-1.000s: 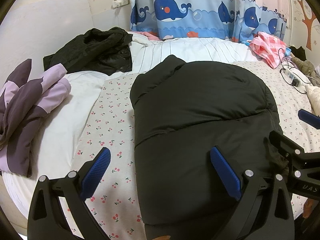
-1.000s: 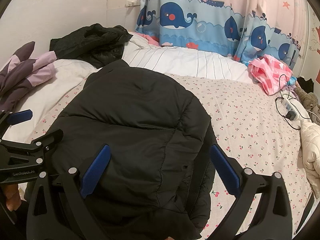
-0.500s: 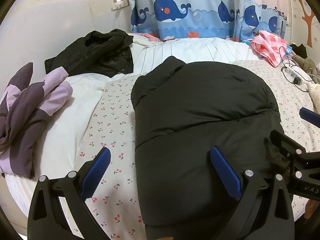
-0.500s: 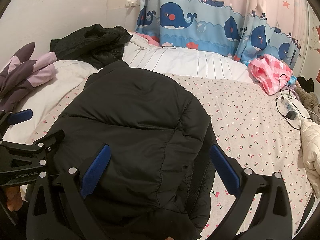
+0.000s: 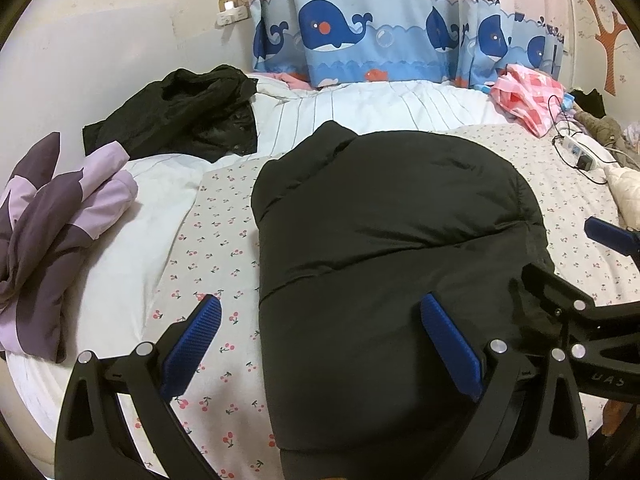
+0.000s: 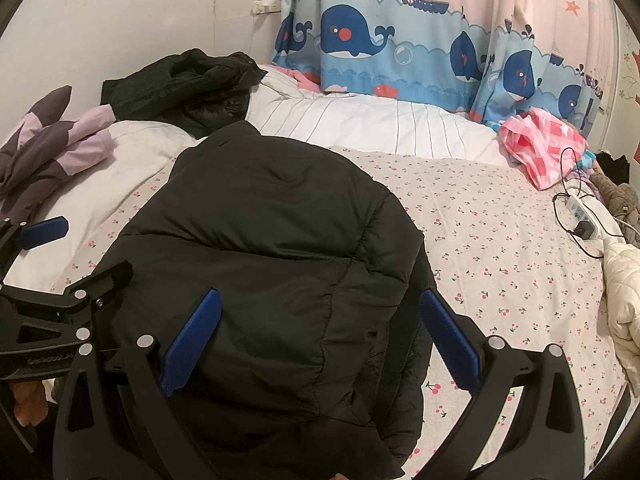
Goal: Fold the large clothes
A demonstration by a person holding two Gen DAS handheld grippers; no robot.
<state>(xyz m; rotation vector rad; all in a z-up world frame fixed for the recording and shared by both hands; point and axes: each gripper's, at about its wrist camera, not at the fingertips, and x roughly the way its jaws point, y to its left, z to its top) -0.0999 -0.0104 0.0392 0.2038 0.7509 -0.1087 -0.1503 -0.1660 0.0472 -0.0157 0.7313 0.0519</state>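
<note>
A bedroom: a bed under a cherry-print sheet, with a whale-print curtain on the wall beyond both tongs. The task's garment, a black padded jacket, lies on the sheet directly ahead of and beneath both tongs, its collar end pointing away toward the curtain and its near end running under the camera views. It appears already folded into a compact oblong, sleeves not visible and presumably tucked under; a crosswise crease sits just ahead of the fingertips. The left tongs are spread wide, gripping nothing; one finger hangs over the bare sheet at the jacket's left edge, the other over the jacket body. The right tongs are likewise spread wide and empty, one finger over the jacket body and the other above its right edge, where a darker under-layer shows. Whether any finger touches the fabric cannot be determined. Ahead and to the left of the left tongs lie a purple garment and a crumpled black garment, both well apart from the jacket; ahead and to the right of the right tongs lie a pink checked cloth and a power strip. Assessment: the lengthwise fold seems done and the crosswise fold is in hand. The next move probably calls for each tongs to close on a near corner and carry that end forward over the crease; thick filling may spring back or slip.
</note>
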